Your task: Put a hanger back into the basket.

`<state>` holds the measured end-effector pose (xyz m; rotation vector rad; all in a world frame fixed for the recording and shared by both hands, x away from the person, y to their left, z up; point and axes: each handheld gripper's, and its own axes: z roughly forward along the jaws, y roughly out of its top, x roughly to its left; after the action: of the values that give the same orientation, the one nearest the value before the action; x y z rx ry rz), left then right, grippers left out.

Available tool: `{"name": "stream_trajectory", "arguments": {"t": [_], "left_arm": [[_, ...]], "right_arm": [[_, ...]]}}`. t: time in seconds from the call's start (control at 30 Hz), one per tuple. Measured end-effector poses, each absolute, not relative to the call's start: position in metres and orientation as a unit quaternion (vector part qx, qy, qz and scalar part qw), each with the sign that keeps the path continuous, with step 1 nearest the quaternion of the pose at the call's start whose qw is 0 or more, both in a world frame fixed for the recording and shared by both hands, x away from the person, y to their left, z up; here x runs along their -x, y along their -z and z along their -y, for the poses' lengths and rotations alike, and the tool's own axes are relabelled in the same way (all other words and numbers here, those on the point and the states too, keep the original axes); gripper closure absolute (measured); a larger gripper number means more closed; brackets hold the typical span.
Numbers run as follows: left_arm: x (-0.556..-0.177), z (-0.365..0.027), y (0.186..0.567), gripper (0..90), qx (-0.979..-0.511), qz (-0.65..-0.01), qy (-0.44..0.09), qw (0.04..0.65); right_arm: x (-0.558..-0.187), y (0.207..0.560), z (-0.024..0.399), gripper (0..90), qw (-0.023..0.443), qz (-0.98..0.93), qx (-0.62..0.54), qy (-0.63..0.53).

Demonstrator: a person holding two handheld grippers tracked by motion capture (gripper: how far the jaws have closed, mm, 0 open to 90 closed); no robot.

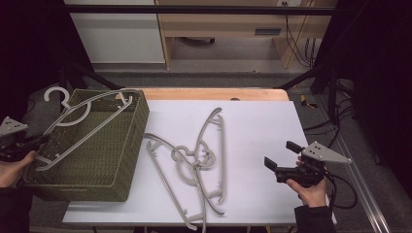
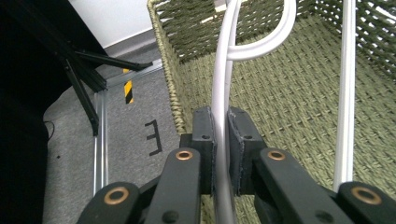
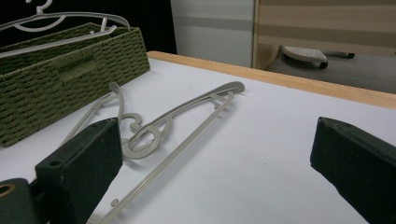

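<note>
At the frame's left, the left gripper is clamped on 1 hanger over the basket, while the right gripper gapes empty and 2 hangers remain mid-bench.

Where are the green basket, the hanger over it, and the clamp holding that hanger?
Basket [image 1: 104, 160], high view, woven floor.
Held hanger [image 1: 73, 127], high view, its lower bar.
Left gripper [image 2: 221, 128], left gripper view, between its tips.
</note>
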<state>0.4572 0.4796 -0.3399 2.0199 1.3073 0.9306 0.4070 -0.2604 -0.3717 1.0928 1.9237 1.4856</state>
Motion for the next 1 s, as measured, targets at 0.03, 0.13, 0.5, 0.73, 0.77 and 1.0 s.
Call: {"name": "stream_trajectory", "arguments": {"t": [0.03, 0.13, 0.5, 0.73, 0.77, 1.0], "left_arm": [[-0.457, -0.480, 0.341, 82.3, -0.751, -0.488, -0.348, 0.277], [-0.458, -0.480, 0.342, 82.2, -0.750, -0.490, -0.354, 0.269], [-0.469, -0.462, 0.363, 82.1, -0.761, -0.493, -0.337, 0.254], [-0.477, -0.451, 0.371, 81.7, -0.771, -0.508, -0.315, 0.220], [-0.478, -0.451, 0.372, 81.6, -0.772, -0.512, -0.310, 0.212], [-0.483, -0.450, 0.374, 78.7, -0.775, -0.524, -0.299, 0.191]], "right_arm": [[-0.407, 0.372, 0.260, 2.7, 0.236, -0.702, -0.398, -0.542], [-0.407, 0.372, 0.260, 2.7, 0.236, -0.701, -0.399, -0.541], [-0.407, 0.372, 0.260, 2.7, 0.235, -0.703, -0.398, -0.541], [-0.407, 0.372, 0.259, 2.7, 0.234, -0.703, -0.399, -0.540], [-0.407, 0.372, 0.259, 2.7, 0.234, -0.703, -0.399, -0.541], [-0.406, 0.372, 0.259, 2.7, 0.235, -0.703, -0.398, -0.541]]}}
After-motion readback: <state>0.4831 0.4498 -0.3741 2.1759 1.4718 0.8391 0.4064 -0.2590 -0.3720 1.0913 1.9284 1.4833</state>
